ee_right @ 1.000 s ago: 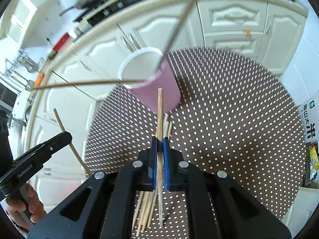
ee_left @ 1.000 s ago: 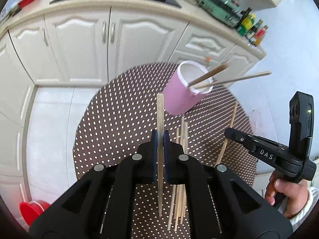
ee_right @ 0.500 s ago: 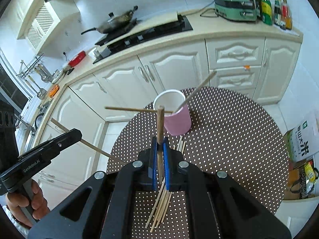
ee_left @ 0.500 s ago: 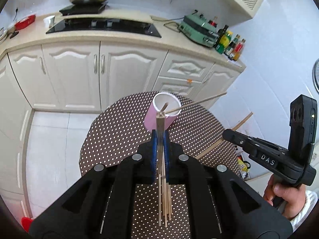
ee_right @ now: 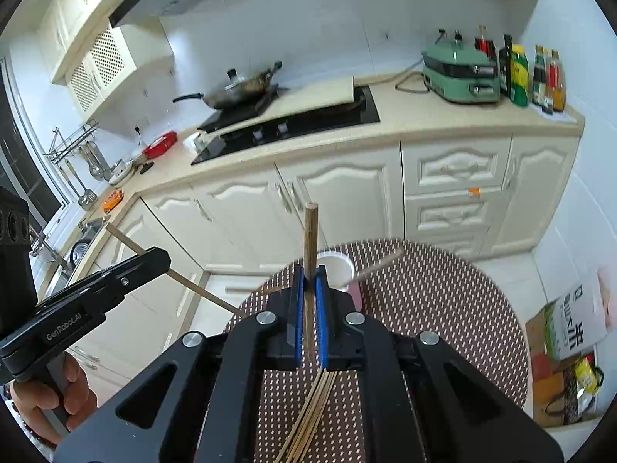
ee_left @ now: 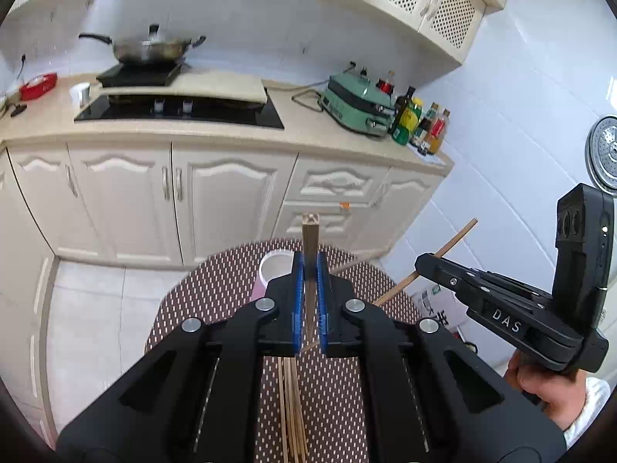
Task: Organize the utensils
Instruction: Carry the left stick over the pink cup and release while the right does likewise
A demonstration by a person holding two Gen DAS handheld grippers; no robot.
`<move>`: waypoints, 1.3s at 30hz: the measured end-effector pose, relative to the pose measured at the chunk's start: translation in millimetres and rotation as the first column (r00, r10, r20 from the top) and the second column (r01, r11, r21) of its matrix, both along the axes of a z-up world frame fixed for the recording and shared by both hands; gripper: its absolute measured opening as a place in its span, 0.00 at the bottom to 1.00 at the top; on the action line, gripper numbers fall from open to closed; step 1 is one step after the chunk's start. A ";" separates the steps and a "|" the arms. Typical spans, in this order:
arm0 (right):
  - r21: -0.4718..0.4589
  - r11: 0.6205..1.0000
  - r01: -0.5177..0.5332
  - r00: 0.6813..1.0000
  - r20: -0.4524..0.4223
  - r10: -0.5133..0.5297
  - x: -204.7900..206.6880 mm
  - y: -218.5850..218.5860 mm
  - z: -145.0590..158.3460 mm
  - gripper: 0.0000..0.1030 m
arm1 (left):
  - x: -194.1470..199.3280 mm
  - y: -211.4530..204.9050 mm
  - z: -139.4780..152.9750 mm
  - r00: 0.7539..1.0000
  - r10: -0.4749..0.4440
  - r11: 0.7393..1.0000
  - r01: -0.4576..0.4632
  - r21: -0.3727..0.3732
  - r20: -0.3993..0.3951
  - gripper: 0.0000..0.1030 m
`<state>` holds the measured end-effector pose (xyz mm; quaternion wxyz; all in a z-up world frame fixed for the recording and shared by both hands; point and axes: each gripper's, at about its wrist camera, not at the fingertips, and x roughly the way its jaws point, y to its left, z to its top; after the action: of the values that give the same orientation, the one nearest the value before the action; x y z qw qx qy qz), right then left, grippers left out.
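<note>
Each gripper is holding one chopstick, clamped between its blue pads. In the left wrist view the left gripper [ee_left: 309, 270] is pinching a square-tipped chopstick [ee_left: 310, 239] that is pointing straight ahead past the fingertips. In the right wrist view the right gripper [ee_right: 309, 274] is squeezing a round-tipped chopstick [ee_right: 310, 231] in the same way, its end standing out beyond the pads.

Both grippers are hovering above a round table [ee_right: 443, 308] covered in a brown dotted cloth. A pink cup [ee_left: 274, 268] with a white inside is sitting on the table just ahead of the fingertips, partly hidden by them. At least one stick [ee_right: 376, 266] is leaning out of the cup over its rim, blurred in the right wrist view. A bundle of loose chopsticks [ee_left: 292, 405] is lying on the cloth below the grippers, showing between the black arms of each tool.

Each camera is also catching the other gripper off to the side with a bare hand [ee_right: 50, 397] on its handle and its chopstick sticking out at a slant.

Behind the table, cream cabinets [ee_left: 185, 193] are running under a counter carrying a black hob [ee_left: 181, 108], a wok [ee_left: 150, 48], a green appliance [ee_left: 356, 106] and a cluster of bottles [ee_left: 420, 125]. A cardboard box [ee_right: 570, 328] is sitting on the floor to the right of the table.
</note>
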<state>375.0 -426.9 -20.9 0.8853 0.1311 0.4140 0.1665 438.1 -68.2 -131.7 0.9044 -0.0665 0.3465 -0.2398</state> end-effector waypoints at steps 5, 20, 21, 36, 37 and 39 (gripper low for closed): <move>0.005 1.000 0.001 0.999 0.045 -0.001 20.1 -8.8 9.8 0.05 | 16.2 -10.1 12.4 0.999 0.025 1.000 -0.025 0.003 0.045 0.06; -0.014 1.000 -0.019 0.997 0.075 0.020 65.3 -5.2 -7.4 0.04 | 58.8 -33.5 -10.7 0.995 0.098 0.993 -0.100 0.067 0.036 0.06; -0.018 1.000 -0.025 0.997 0.069 0.026 66.0 -3.8 -11.1 0.04 | 58.8 -35.9 -15.4 0.995 0.093 0.992 -0.095 0.077 0.030 0.06; -0.028 0.998 -0.058 0.998 -0.013 0.058 47.2 0.8 -44.8 0.05 | 47.2 -34.1 -53.1 0.996 0.084 0.987 -0.077 0.143 -0.044 0.06; -0.033 0.998 -0.060 0.998 -0.016 0.059 44.9 1.7 -47.2 0.05 | 46.5 -34.3 -54.8 0.995 0.084 0.986 -0.076 0.146 -0.049 0.06; -0.040 0.997 -0.067 0.997 -0.028 0.066 41.5 4.7 -51.8 0.05 | 43.9 -34.2 -60.8 0.995 0.085 0.985 -0.074 0.157 -0.061 0.07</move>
<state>416.4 -422.3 -72.7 0.8761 0.1011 0.4333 0.1856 481.9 -102.5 -192.5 0.9035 -0.0180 0.3914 -0.1735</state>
